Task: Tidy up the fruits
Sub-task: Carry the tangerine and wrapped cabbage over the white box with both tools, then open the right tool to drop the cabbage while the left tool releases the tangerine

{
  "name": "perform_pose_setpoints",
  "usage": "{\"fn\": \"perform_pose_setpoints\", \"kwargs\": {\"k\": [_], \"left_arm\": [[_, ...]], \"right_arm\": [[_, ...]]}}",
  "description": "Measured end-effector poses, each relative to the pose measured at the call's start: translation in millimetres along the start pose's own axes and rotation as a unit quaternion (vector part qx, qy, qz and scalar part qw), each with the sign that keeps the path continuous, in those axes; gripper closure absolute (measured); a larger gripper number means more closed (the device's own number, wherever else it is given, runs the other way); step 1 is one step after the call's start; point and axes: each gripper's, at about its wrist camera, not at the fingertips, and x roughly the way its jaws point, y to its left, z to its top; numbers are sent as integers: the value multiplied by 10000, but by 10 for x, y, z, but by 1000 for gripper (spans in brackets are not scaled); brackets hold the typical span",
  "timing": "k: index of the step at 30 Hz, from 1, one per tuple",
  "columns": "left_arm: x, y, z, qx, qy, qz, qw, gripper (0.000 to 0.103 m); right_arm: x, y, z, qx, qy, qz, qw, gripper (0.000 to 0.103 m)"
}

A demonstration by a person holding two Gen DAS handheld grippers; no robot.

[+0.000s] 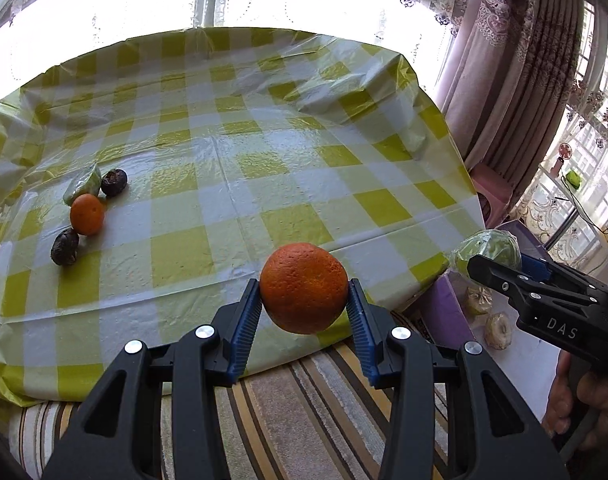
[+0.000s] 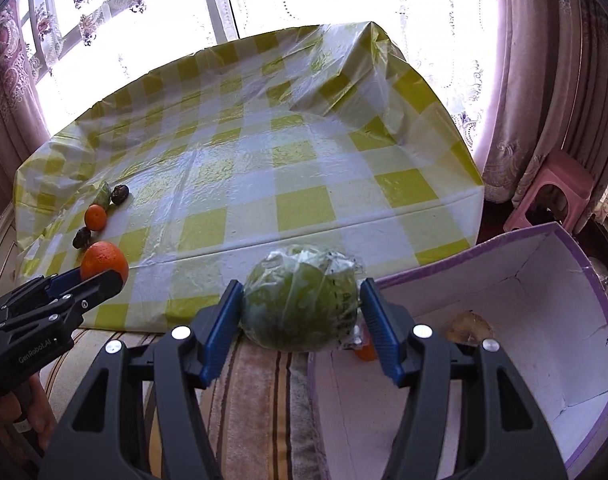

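Covering the table, a yellow-checked tablecloth point(image 1: 232, 152) carries a small orange point(image 1: 87, 214), two dark fruits and a wrapped green fruit at nine o'clock. The purple box point(image 2: 575, 276) sits at four o'clock. The right gripper point(image 2: 302, 308) pinches a wrapped green fruit point(image 2: 300, 304); the left gripper point(image 1: 304, 300) pinches an orange point(image 1: 304, 288).

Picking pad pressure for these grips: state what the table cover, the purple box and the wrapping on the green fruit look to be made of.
Table cover: thin glossy plastic sheet, judging by creases and window glare.
Purple box: probably cardboard with matte white lining; folded seams and scuffs show.
Wrapping on the green fruit: clear film, crinkled, shiny, bunched at one side.
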Motion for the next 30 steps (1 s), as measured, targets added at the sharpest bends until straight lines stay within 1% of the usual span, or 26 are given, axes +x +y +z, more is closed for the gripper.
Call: {"fn": "perform_pose_setpoints", "kwargs": {"k": [5, 11, 18, 24, 30], "left_arm": [[119, -368, 15, 360, 109, -250, 9990, 62], [285, -836, 43, 787, 208, -586, 9950, 62], [461, -1312, 12, 1307, 342, -909, 9866, 62], [635, -1596, -75, 1671, 544, -1149, 9777, 62], [790, -1724, -143, 1901, 784, -1249, 9706, 62]], "right_arm": [[-41, -324, -100, 210, 104, -228, 9995, 42], [-81, -649, -273, 348, 315, -522, 9975, 42], [-18, -986, -545, 549, 818, -780, 9921, 42], [55, -1121, -703, 545, 1179, -866, 9877, 42], [160, -1132, -821, 459, 1448, -871, 9846, 43]]}}
